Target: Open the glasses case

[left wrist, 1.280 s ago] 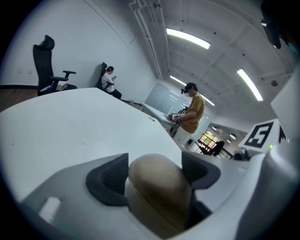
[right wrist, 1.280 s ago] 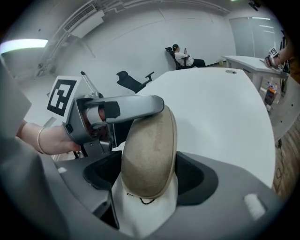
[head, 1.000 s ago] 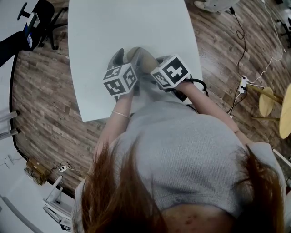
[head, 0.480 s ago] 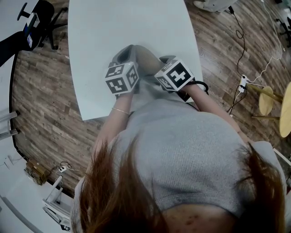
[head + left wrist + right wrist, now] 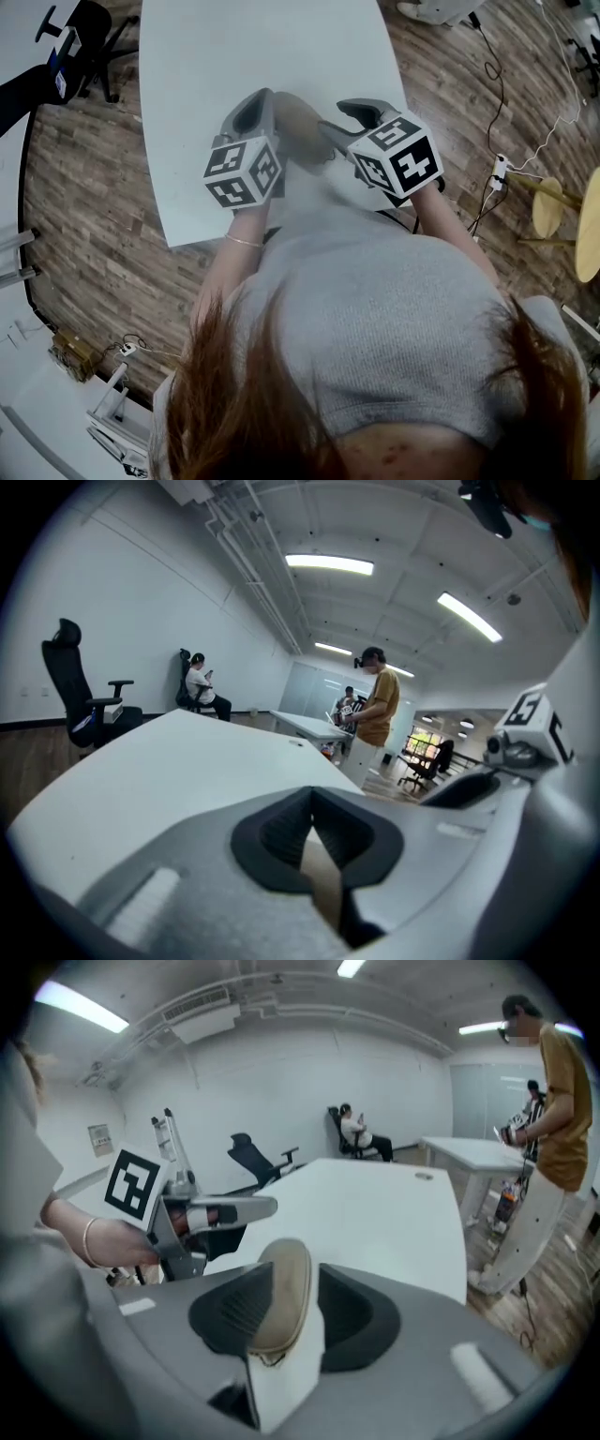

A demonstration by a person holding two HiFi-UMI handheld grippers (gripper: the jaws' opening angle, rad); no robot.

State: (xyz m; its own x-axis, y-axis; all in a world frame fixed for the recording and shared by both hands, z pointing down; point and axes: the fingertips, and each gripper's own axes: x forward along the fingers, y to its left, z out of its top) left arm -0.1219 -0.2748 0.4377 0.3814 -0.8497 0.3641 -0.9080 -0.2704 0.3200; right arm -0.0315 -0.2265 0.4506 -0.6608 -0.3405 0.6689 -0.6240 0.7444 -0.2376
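While both tools hover over the near end of the white tabletop [image 5: 234, 47], the tan glasses case [image 5: 298, 124] is caught between them, one tool on each side of it. In the head view its long axis runs slantwise, from the far left by the left tool's tips toward the near right (the outline there is soft, so take that loosely). In the right gripper view, a tan shell of the case stands on edge. Its long side lies along the jaws and its rounded end points out past the tips toward the far tabletop, with pale lining showing beneath it. The right tool [image 5: 286, 1283] has just been closing and is clamped on that shell. The left tool [image 5: 314, 836] is clenched tight on a thin tan edge of the case, which runs back between its pads. A second ago the two tools sat nearly touching; now they stand well apart. The right one has swung off to the right, and more of the case shows between them.
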